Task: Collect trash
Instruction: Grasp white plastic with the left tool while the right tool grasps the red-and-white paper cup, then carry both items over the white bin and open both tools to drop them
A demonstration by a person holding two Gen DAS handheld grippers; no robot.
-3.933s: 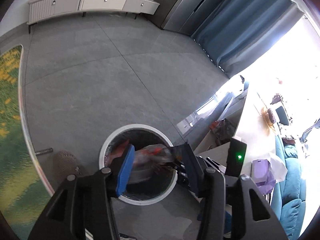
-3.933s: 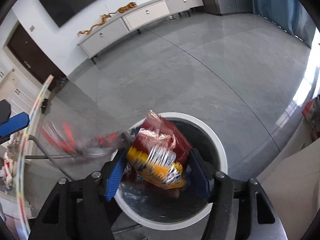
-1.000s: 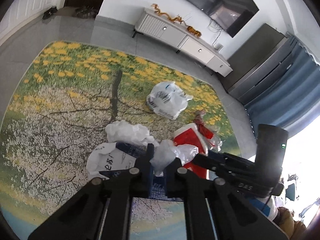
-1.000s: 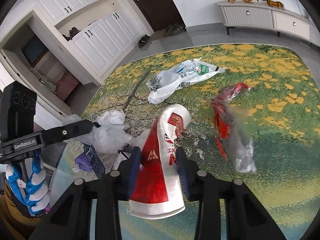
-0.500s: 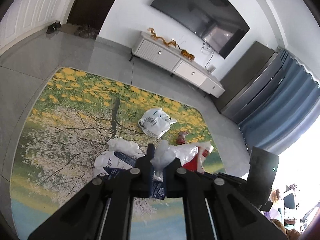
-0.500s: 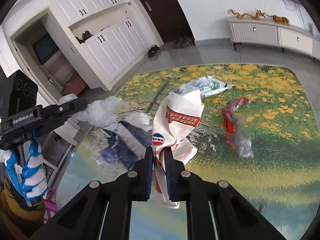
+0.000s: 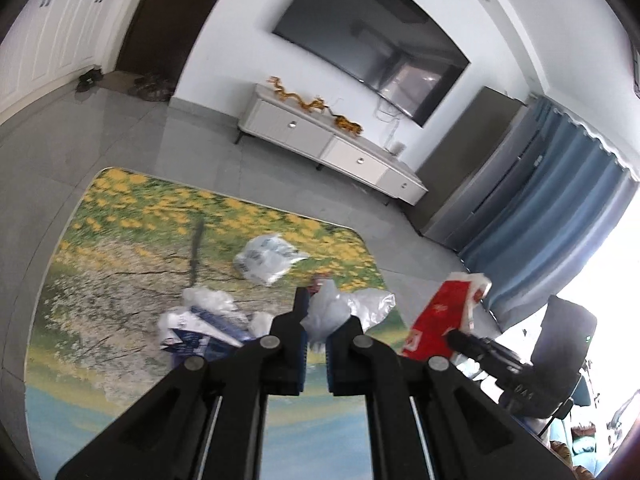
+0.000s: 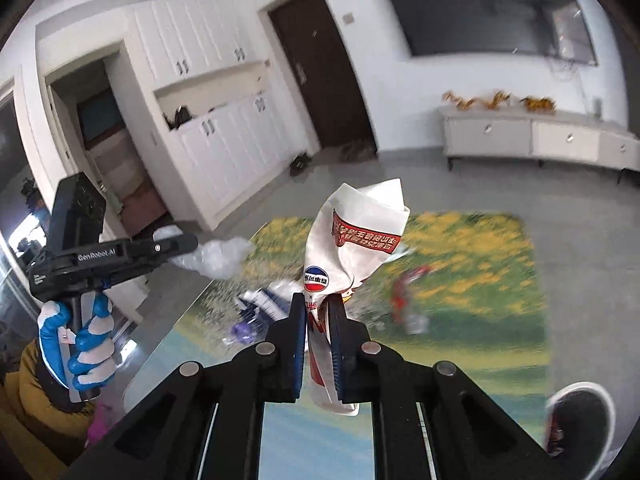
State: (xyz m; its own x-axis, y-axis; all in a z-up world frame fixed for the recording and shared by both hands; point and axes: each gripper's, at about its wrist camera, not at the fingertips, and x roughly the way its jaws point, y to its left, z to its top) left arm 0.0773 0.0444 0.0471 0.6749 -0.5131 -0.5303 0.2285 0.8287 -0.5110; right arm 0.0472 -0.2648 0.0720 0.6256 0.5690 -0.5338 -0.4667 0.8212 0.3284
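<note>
Above the rug (image 7: 120,240), left gripper (image 7: 316,312) pinches plastic (image 7: 328,312); right gripper (image 8: 319,312) clamps wrapper (image 8: 352,248); litter, seemingly bags, below.

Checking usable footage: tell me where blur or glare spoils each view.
Left wrist view: window at right blown out white; rug and white bag smeared. Right wrist view: rug and red wrapper streaked, while the claw and its paper bag stay sharp.

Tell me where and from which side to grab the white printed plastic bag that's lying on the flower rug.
Judging by its pose, the white printed plastic bag lies crumpled and flat on the rug, clear of the other litter. Come from straight above and pinch a raised fold near its middle, where the film bunches up; the thin flat edges would probably slip out of the fingers.
</note>
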